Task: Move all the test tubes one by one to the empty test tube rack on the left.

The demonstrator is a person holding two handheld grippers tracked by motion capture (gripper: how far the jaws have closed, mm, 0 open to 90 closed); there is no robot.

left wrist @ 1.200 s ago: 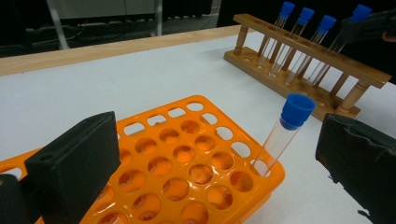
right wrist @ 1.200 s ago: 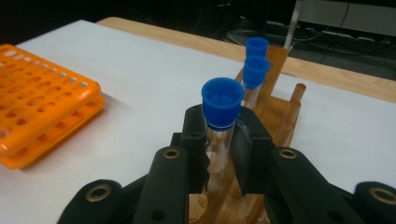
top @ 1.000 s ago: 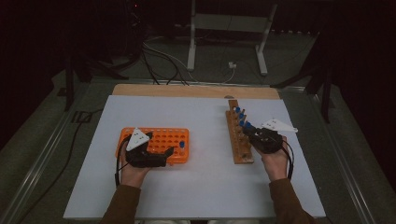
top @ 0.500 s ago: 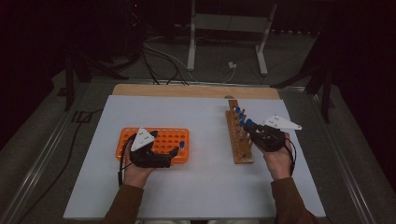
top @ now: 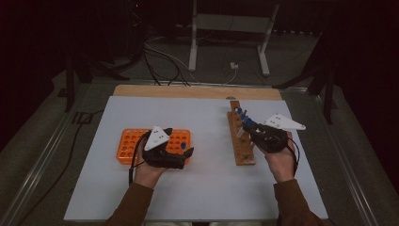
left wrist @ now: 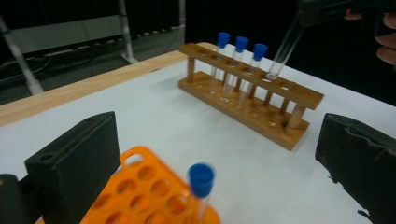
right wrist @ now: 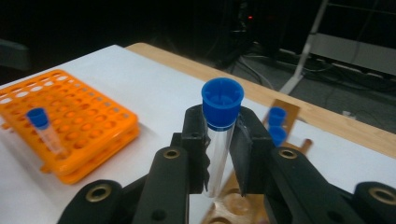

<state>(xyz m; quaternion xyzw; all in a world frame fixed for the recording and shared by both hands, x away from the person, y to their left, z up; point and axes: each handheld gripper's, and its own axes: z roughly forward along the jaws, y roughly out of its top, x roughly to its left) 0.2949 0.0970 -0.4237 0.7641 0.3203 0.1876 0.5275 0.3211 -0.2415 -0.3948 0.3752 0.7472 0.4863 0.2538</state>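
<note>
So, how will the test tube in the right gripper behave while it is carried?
The test tube looks clear, thin and smooth, so probably light, fragile and slippery. The right gripper clamps it just under the blue cap, which may stop slipping. Laid flat, it would likely roll.

My right hand-held gripper (right wrist: pixel 219 154) clamps a blue-capped test tube (right wrist: pixel 218 140) upright, its tip just above the wooden rack (right wrist: pixel 280 140). At ten o'clock, an orange rack (right wrist: pixel 84 116) on the white tabletop (right wrist: pixel 154 84) carries another blue-capped tube (right wrist: pixel 44 128).
</note>
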